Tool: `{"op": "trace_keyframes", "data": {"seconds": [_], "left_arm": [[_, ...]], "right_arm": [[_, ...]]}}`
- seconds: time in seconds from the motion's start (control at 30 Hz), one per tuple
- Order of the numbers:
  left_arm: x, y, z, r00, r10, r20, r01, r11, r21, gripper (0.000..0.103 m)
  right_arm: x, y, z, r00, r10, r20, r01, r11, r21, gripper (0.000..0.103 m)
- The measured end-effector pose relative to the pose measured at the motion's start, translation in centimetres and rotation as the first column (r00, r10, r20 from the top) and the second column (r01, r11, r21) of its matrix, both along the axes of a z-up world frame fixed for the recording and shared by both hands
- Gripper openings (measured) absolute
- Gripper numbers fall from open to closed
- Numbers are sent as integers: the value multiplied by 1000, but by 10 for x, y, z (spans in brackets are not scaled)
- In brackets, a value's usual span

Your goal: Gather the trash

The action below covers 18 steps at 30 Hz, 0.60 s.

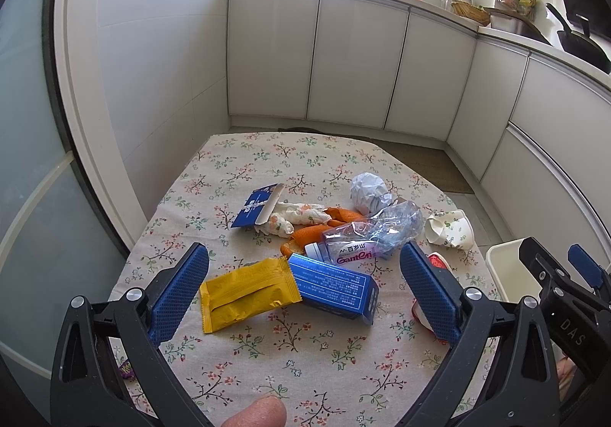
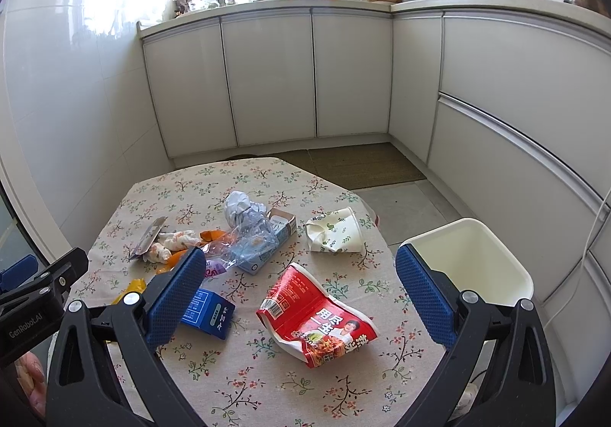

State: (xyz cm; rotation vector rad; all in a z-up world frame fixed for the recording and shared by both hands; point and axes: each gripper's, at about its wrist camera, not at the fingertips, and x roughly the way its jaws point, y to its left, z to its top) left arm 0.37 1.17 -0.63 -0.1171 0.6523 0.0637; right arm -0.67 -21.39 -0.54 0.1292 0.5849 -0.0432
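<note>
White kitchen cabinets (image 2: 275, 79) form the background behind a table with a floral cloth (image 2: 267, 392) on which the trash lies. At 9 o'clock of the left wrist view, the left gripper (image 1: 303, 291) has its jaws spread wide and grips nothing; a yellow wrapper (image 1: 246, 293) and a blue box (image 1: 334, 285) lie flat on the cloth between its pads, touching each other. At 12 o'clock of these lie an opened blue carton flap (image 1: 256, 205), a crumpled tissue (image 1: 298, 219), orange peel (image 1: 317, 230) and a crushed clear bottle (image 1: 370, 236), piled in contact. A white paper ball (image 1: 368, 192) rests just behind the bottle. At 3 o'clock of the pile, a crushed paper cup (image 2: 336, 230) lies on its side with its mouth toward 9 o'clock; its contents cannot be determined. In the right wrist view, a small milk carton (image 2: 269, 240) lies under the bottle. The right gripper (image 2: 299, 299) also has its jaws spread wide and grips nothing; a flattened red noodle cup (image 2: 320, 320) lies between its pads. At 3 o'clock, beside the table edge, stands a white bin (image 2: 492, 266), upright; the visible interior wall is bare, and the bottom is hidden behind the right pad.
</note>
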Motion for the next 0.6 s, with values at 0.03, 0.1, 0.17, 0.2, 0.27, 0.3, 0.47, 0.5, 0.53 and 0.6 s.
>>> {"op": "trace_keyframes", "data": {"seconds": [0.03, 0.1, 0.17, 0.2, 0.27, 0.3, 0.47, 0.5, 0.53, 0.6], "left_arm": [[0, -1, 0, 1000, 0, -1, 0, 1000, 0, 96], [1, -1, -1, 1000, 1, -3, -1, 1000, 1, 96], [0, -1, -1, 1000, 1, -4, -1, 1000, 3, 96], [0, -1, -1, 1000, 2, -3, -2, 1000, 2, 96], [0, -2, -1, 1000, 3, -4, -3, 1000, 3, 96], [0, -2, -1, 1000, 2, -4, -2, 1000, 3, 96], [0, -2, -1, 1000, 3, -5, -3, 1000, 4, 96], [0, -2, -1, 1000, 3, -5, -3, 1000, 4, 96], [1, -2, -1, 1000, 3, -5, -3, 1000, 4, 96], [0, -2, -1, 1000, 3, -5, -3, 1000, 4, 96]], "right_arm": [[0, 0, 0, 1000, 0, 0, 0, 1000, 0, 97], [0, 0, 0, 1000, 0, 0, 0, 1000, 0, 97], [0, 0, 0, 1000, 1, -1, -1, 1000, 0, 97], [0, 0, 0, 1000, 0, 0, 0, 1000, 0, 97], [0, 0, 0, 1000, 0, 0, 0, 1000, 0, 97], [0, 0, 0, 1000, 0, 0, 0, 1000, 0, 97], [1, 1, -1, 1000, 0, -4, 0, 1000, 1, 97], [1, 1, -2, 1000, 0, -4, 0, 1000, 1, 97], [1, 1, -2, 1000, 0, -4, 0, 1000, 1, 97], [1, 1, -1, 1000, 0, -5, 0, 1000, 2, 97]]}}
